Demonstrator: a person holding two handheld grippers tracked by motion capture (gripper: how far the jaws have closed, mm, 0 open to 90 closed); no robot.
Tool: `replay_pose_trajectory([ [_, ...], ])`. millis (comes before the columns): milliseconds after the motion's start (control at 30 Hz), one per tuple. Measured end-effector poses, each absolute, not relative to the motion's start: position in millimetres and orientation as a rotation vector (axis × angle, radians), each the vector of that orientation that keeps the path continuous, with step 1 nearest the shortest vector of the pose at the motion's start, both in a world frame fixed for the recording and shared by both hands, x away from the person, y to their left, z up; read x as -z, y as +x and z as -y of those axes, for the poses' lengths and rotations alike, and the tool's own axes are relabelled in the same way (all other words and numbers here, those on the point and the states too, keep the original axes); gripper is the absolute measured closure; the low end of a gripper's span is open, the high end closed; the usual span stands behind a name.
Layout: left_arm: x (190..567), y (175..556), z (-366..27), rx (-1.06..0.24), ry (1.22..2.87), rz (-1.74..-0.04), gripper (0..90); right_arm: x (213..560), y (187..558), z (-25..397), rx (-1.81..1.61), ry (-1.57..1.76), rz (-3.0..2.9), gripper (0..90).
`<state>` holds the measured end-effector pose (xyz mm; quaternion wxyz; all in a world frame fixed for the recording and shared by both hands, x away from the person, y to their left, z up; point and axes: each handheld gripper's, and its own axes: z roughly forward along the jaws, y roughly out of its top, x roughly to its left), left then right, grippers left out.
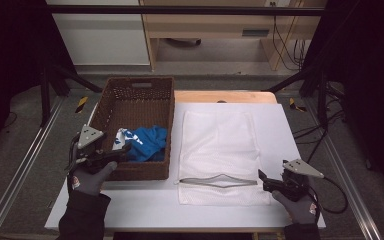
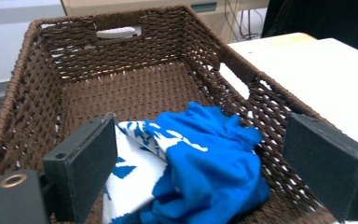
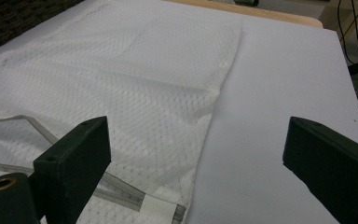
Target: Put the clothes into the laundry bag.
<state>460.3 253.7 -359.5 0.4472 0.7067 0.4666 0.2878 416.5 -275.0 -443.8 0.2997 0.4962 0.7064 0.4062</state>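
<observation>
wide-open jaws of the left gripper (image 2: 200,163) frame a soft, light blue garment (image 2: 205,163) in the basket (image 2: 28,93), best pinched at a raised fold.

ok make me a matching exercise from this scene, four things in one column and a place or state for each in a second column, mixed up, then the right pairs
Things:
1. blue garment
2. white mesh bag
3. left claw
4. right claw

Places or states:
A. open, at the near right corner of the mesh bag
B. lying flat on the white table, zip opening gaping at its near end
C. crumpled inside the brown wicker basket
D. open, over the basket's near edge, the garment between its jaws

Right pairs: 1-C, 2-B, 3-D, 4-A
</observation>
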Motion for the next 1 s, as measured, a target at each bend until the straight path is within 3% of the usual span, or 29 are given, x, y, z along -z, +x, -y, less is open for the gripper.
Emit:
replay_pose_trajectory([
  [533, 341.5, 499.8, -247.5, -0.722, 1.811, -1.199, 9.1, 445.9, 417.8, 275.5, -1.068, 1.315, -1.884, 7.8],
  [1000, 348.1, 537.7, -236.7, -0.730, 1.869, -1.238, 9.0, 446.5, 417.7, 277.6, -1.071, 1.330, -1.877, 7.6],
])
